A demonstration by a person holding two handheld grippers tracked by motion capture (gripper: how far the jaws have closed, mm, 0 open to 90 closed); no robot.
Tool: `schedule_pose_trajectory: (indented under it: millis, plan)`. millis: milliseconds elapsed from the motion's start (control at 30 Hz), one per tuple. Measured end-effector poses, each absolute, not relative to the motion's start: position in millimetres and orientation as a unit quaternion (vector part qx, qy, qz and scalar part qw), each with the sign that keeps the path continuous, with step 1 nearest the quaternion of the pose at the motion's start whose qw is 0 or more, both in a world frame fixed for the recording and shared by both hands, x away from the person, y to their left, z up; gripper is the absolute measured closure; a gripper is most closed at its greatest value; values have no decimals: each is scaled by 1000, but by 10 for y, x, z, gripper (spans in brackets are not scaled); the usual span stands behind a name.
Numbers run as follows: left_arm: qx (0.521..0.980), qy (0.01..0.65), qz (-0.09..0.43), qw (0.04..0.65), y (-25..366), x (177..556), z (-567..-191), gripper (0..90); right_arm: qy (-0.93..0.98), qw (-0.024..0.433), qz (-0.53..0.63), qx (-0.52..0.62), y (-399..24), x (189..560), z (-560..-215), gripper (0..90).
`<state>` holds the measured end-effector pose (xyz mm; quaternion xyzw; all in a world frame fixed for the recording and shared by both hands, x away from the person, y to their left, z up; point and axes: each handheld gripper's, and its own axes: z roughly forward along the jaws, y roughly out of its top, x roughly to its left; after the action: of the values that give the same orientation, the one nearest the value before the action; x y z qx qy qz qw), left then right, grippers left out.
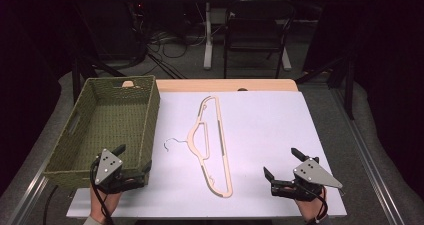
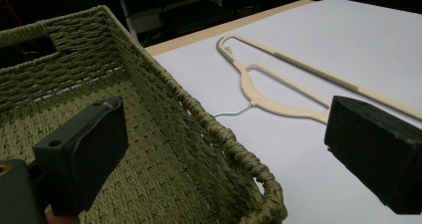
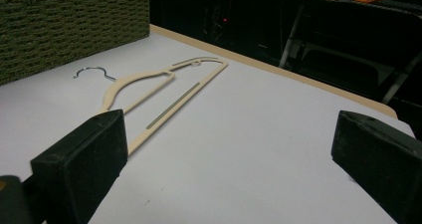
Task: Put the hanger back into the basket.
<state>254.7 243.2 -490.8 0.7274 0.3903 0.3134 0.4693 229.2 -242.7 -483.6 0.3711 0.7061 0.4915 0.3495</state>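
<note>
High view. Hanger (image 1: 212, 145): cream, flat on the white table (image 1: 270, 135), metal hook (image 1: 172, 142) pointing toward the basket (image 1: 107, 130) at the table's left edge. Left gripper (image 1: 135, 162): jaws wide, empty, over the basket's near right corner. Right gripper (image 1: 282, 165): jaws wide, empty, near the table's front right, well apart from the hanger. Likely step: reach for the hanger. Advice: close on a shoulder or the long bar, square to it, since the thin frame lies flush and could skid.

Left gripper view. Basket wall (image 2: 199, 134) sits between the jaws; its near corner is cut off at the bottom. One jaw covers the hanger's near end.

Right gripper view. Hanger (image 3: 164, 92) ahead, near end hidden behind the jaw at the left; the hook (image 3: 92, 72) is thin and faint.
</note>
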Motion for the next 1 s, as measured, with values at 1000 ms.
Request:
schedule_pose_trajectory:
  millis: [1000]
  plan:
    - [727,388,314,471,2400,2519,-4875,33,722,323,483,375,-2407,2345,-4867,7]
